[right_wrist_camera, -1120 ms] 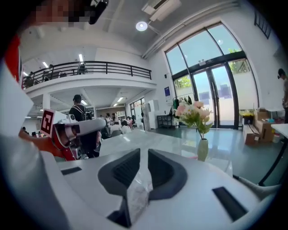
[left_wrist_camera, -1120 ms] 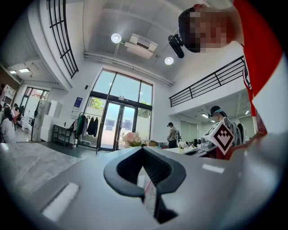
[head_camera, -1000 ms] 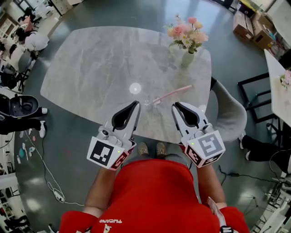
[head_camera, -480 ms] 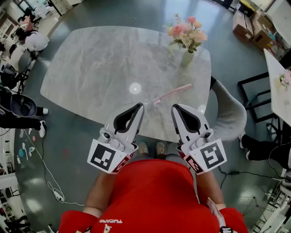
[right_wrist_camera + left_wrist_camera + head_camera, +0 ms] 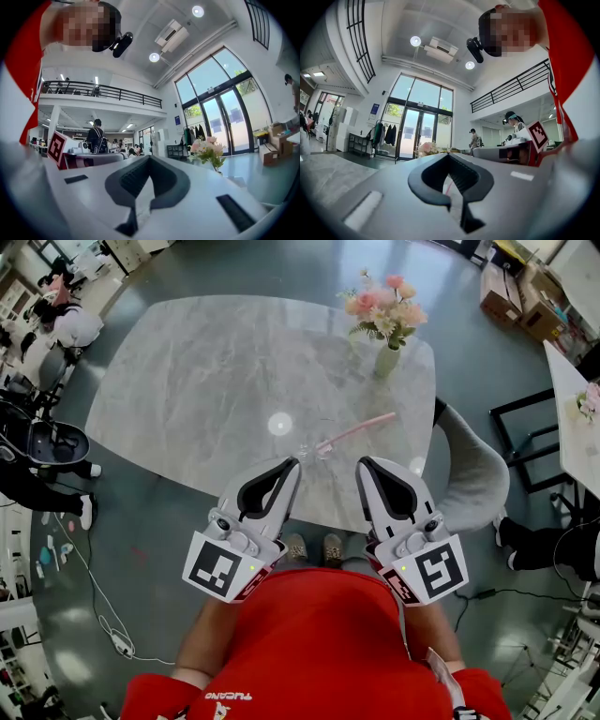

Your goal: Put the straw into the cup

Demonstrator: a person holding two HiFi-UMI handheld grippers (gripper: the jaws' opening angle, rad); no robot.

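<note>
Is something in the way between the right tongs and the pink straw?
No, nothing visible. The right tongs, shut and empty, hover just short of the straw on the table; the flower vase stands farther back.

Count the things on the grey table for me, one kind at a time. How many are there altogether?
Pink straw: 1
Clear cup: 1
Vase of flowers: 1
Total: 3
</note>
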